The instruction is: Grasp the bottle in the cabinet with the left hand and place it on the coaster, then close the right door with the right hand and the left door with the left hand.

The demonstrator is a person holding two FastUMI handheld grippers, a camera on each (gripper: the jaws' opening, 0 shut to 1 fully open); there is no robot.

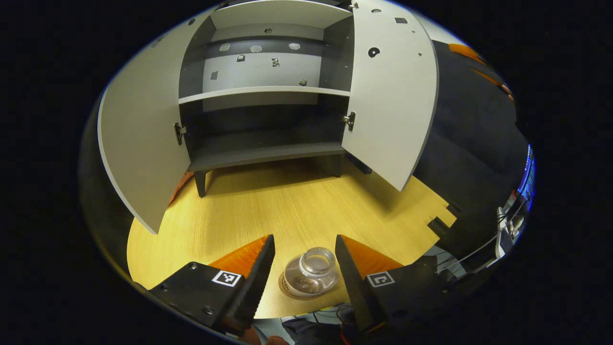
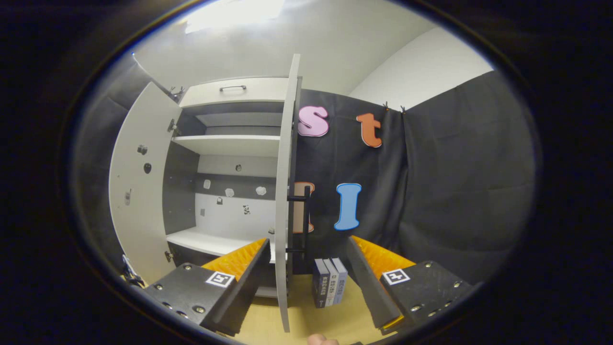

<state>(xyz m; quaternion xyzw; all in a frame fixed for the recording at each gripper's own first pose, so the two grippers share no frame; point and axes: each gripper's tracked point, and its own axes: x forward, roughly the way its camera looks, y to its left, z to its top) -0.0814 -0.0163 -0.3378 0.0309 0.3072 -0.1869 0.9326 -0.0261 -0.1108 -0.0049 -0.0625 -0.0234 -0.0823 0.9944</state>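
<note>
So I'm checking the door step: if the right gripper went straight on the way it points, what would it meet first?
Probably the right door, seen edge-on between the open jaws of the right gripper; depth is unclear.

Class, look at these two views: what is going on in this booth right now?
A person is working with two hand-held grippers at a cabinet on a wooden table. The clear bottle already stands on the coaster, between the open fingers of the left hand-held gripper, which are not touching it. Both cabinet doors are still open. In the right gripper view, the right hand-held gripper, also open, faces the edge of the right door, near some books.
</note>
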